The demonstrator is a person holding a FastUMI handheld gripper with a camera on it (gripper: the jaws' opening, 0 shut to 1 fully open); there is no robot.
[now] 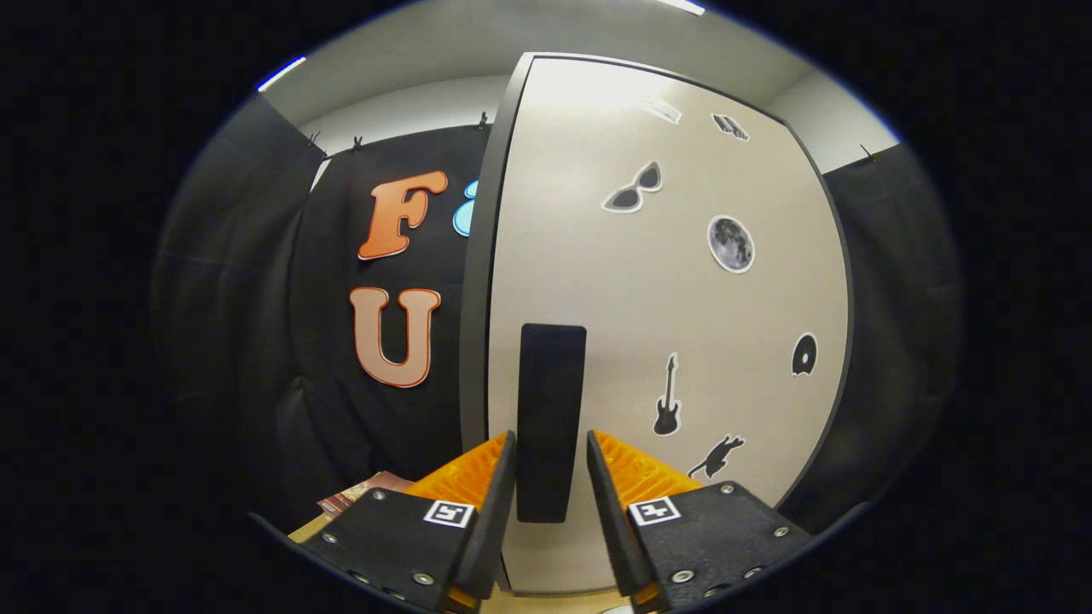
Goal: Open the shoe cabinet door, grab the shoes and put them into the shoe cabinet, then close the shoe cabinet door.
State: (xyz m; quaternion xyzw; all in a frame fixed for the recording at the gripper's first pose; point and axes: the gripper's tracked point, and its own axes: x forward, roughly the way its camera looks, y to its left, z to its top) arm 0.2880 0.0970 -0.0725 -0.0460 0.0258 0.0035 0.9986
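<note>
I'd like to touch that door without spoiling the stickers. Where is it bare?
The pale cabinet door is bare between its black upright handle and dark left edge, and above the handle. Rightward crowd the sunglasses sticker, moon sticker and guitar sticker. The open gripper straddles the handle.

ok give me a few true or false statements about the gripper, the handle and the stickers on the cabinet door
1. The tall black handle on the pale cabinet door stands between the fingers of the gripper. True.
2. The fingers press on the handle. False: a gap shows on each side.
3. A round grey moon sticker sits below the sunglasses sticker. True.
4. The black guitar sticker is left of the handle. False: it is right of it.
</note>
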